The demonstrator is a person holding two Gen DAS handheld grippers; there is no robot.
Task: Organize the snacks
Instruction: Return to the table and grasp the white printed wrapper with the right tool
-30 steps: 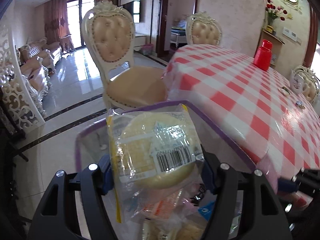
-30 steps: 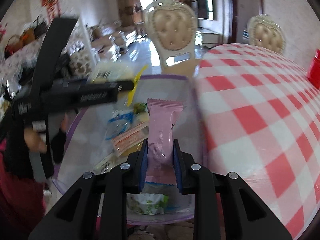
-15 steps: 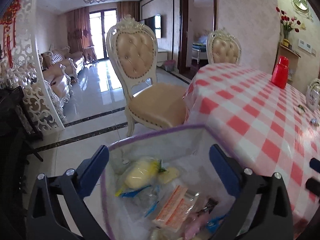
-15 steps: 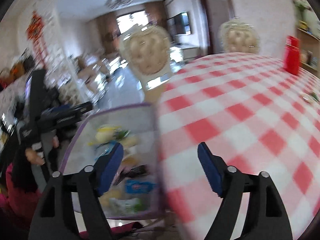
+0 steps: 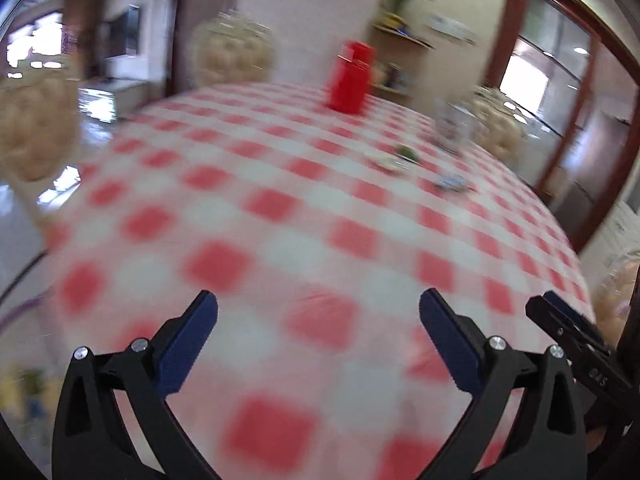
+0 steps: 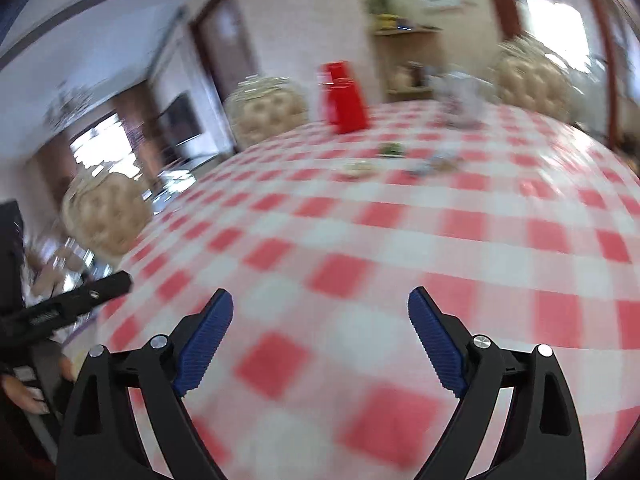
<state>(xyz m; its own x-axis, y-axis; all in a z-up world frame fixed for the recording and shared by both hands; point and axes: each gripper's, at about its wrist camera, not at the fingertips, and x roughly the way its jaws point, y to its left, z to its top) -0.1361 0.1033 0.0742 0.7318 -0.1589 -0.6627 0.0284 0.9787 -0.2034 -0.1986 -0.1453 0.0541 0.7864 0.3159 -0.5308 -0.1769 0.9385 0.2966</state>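
With the left tongs point(image 5: 318, 330) apart and the right tongs point(image 6: 320, 330) opening, both empty, we judge the small wrapped snacks point(image 5: 394, 160) beyond the red plastic canister point(image 5: 350, 78) on the red-and-white checked tabletop point(image 5: 280, 216) light and crushable: grip mid-wrapper.

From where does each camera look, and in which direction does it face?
Left wrist: on the left gripper, looking down across the checked table; own open fingers show, plus the right gripper at right.
Right wrist: on the right gripper, jaws opening and empty, facing the same table; the other gripper shows at left.
Shared: red container, table, scattered snacks.
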